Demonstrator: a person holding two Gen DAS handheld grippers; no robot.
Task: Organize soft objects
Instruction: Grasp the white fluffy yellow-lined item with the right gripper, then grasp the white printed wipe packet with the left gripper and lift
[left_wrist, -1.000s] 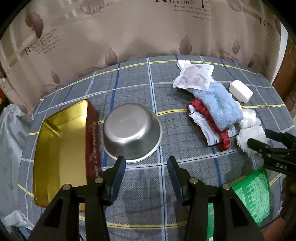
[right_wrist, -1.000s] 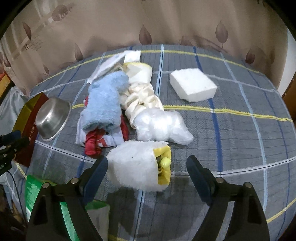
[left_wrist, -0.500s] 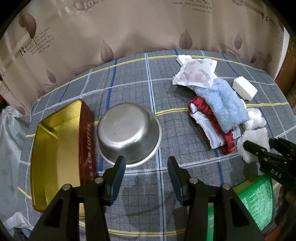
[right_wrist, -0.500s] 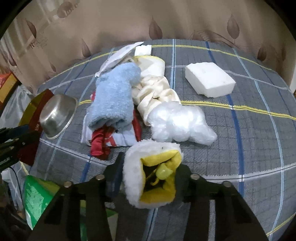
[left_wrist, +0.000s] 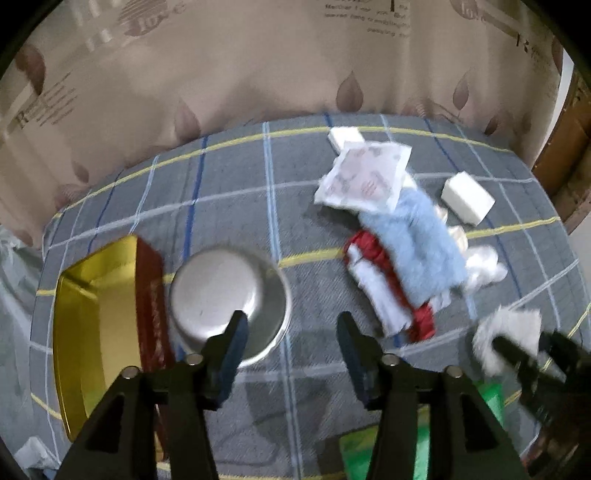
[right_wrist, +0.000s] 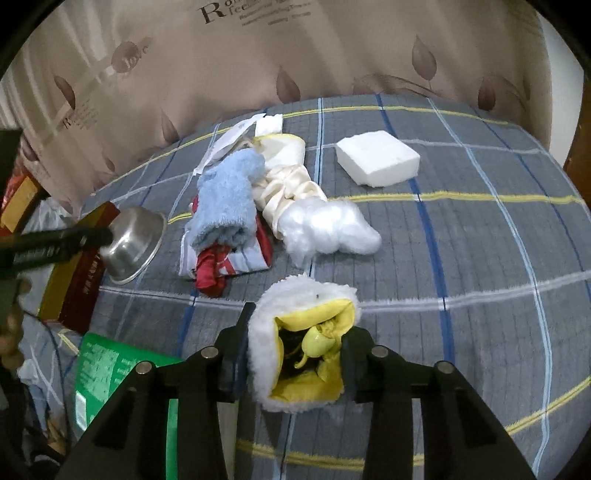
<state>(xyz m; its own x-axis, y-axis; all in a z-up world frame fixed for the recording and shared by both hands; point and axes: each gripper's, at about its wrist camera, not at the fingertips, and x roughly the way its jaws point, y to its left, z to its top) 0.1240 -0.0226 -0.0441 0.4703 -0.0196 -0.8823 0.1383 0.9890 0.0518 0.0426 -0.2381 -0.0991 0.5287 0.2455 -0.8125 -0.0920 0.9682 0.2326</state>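
Clamped in the right gripper (right_wrist: 295, 343): a fluffy white pouch (right_wrist: 295, 310) with a bright yellow lining, mouth turned toward the camera, a pale yellow knob and dark folds showing inside. Squeezed from both sides by jaws that have just been closing, white pile bulging above and below the pads, raised a little off the grey checked cloth (right_wrist: 480, 258). Seen from the left wrist as a blurred white tuft at the right edge, pinched between dark fingers. Left gripper (left_wrist: 291, 339) spread wide after just opening further, nothing between the jaws, poised just in front of the upturned steel bowl (left_wrist: 225, 291) with the gold tin (left_wrist: 92, 332) touching the bowl on its left. Further back on the cloth, a loose heap: light blue fleece (right_wrist: 225, 199) draped over a red and white garment (right_wrist: 221, 262), cream satin fabric (right_wrist: 288, 188) bunched beside the fleece, a clear crinkled plastic bag (right_wrist: 328, 229) at the near end of the satin, just beyond the pouch. White foam block (right_wrist: 376, 158) apart to the right, flat and square-edged. Printed white packet (left_wrist: 365, 177) at the far end of the heap. Green leaflet (right_wrist: 110, 373) at the near left edge, under the right gripper's left finger.
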